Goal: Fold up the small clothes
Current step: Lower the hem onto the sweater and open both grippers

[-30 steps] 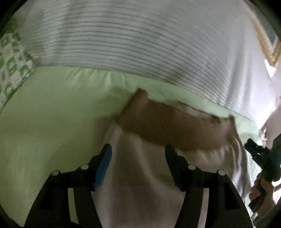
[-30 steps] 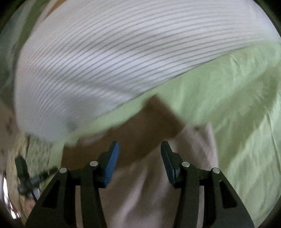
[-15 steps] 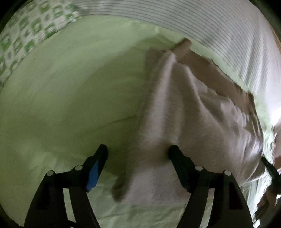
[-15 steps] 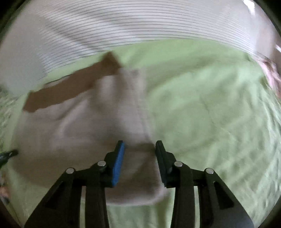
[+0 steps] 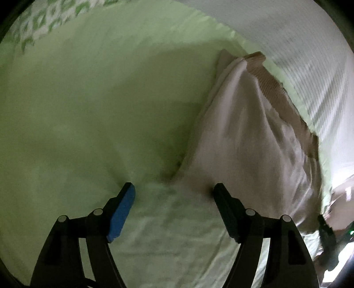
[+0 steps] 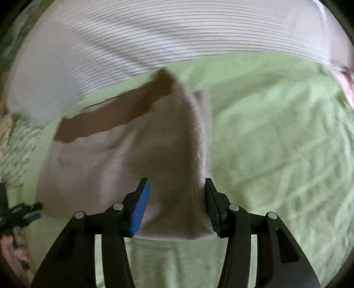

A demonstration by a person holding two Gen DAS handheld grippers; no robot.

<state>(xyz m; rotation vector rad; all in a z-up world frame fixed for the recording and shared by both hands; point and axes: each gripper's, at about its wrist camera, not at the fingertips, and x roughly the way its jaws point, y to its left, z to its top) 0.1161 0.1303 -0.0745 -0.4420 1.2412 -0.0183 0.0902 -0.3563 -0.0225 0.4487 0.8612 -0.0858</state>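
Both hand-held grippers sit wide apart, holding nothing: left gripper (image 5: 172, 195) at the garment's (image 5: 247, 141) near-left corner, right gripper (image 6: 176, 192) straddling its near hem. Garment lies on the green bed (image 6: 276, 137), brown waistband (image 6: 115, 113) on the far side. Imo pinch both near corners evenly, then lift w/o bunching.

Left hand-held gripper (image 5: 173, 191) sits low over the green bedsheet (image 5: 88, 115), jaws spread wide with nothing between them but sheet and the garment's near edge. The pale pinkish garment (image 5: 247, 141) lies to the right, rumpled, rising into a fold toward the far end. Its brown ribbed band (image 5: 276, 88) runs along the far right edge. The right finger's tip (image 5: 221, 195) meets the garment's lower edge; the blue-padded left finger (image 5: 124, 206) is over bare sheet. A striped white fabric (image 5: 309, 55) lies beyond, patterned green-and-white cloth (image 5: 50, 20) at top left.
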